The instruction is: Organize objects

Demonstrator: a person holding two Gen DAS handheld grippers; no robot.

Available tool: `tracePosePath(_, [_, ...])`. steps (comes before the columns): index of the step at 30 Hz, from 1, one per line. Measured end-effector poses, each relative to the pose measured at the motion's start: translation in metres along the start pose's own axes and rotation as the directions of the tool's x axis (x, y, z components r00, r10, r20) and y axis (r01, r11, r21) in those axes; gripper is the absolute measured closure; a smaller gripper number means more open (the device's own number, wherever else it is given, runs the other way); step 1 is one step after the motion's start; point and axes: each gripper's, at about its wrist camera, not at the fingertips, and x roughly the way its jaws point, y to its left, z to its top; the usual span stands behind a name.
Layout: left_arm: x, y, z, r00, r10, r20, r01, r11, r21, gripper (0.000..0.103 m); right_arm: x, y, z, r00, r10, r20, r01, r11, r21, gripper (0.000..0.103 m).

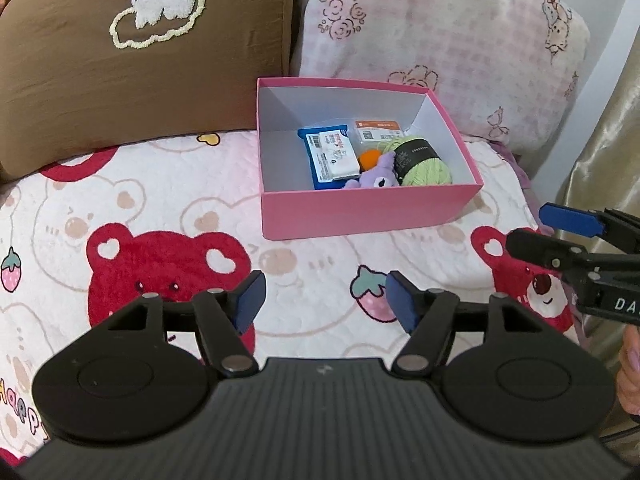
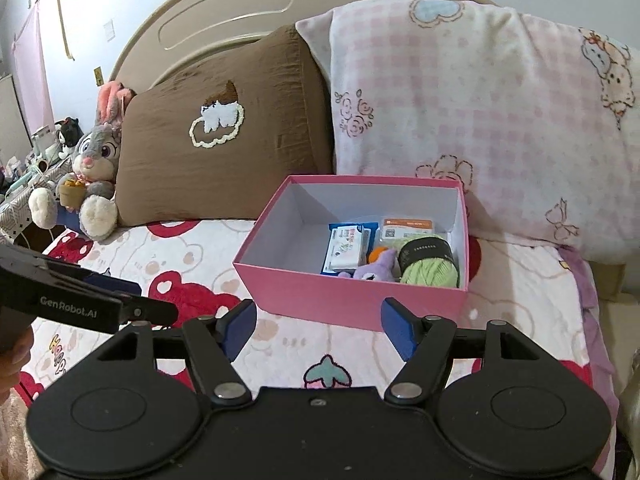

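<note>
While both stand clear of the box, the left tongs gape with nothing between the blue pads, and the right tongs are likewise parted and empty; both hover over the quilted bear-print bedspread; farther off sits the pink cardboard box, rectangular, lidless, white inside; its right half holds a blue packet, a clear orange-labelled pouch, a lime yarn ball with a black band, and a small purple plush; behind lie a wrinkled brown pillow and a pink checked pillow.
</note>
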Motion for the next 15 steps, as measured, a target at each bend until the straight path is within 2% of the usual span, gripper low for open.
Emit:
tracePosePath(4, [0.001,-0.002,-0.004,1.000,0.022,0.008,-0.022,1.000,-0.001,0.031,-0.003,0.002,-0.003,1.000,-0.006,-0.008,0.006,1.000,-0.001,0.025])
tracePosePath(9, [0.003,-0.003,-0.009,0.998,0.059,0.003,-0.059,0.998,-0.003,0.023,-0.007,0.008,-0.006,0.999,-0.035,-0.016,0.035,0.999,-0.024,0.012])
tracePosePath(12, [0.005,-0.002,-0.010,0.998,0.069,-0.001,-0.069,0.998,-0.009,0.015,-0.006,0.011,-0.007,0.997,-0.065,-0.030,0.064,0.997,-0.033,0.007])
tracePosePath(14, [0.004,-0.001,-0.011,0.997,0.076,0.003,-0.076,0.997,-0.018,0.004,-0.005,0.010,-0.007,0.995,-0.093,-0.045,0.092,0.996,-0.019,0.005])
tracePosePath(15, [0.004,-0.001,-0.011,0.997,0.079,0.008,-0.079,0.997,-0.017,0.002,-0.005,0.009,-0.007,0.993,-0.104,-0.058,0.103,0.995,-0.009,0.005])
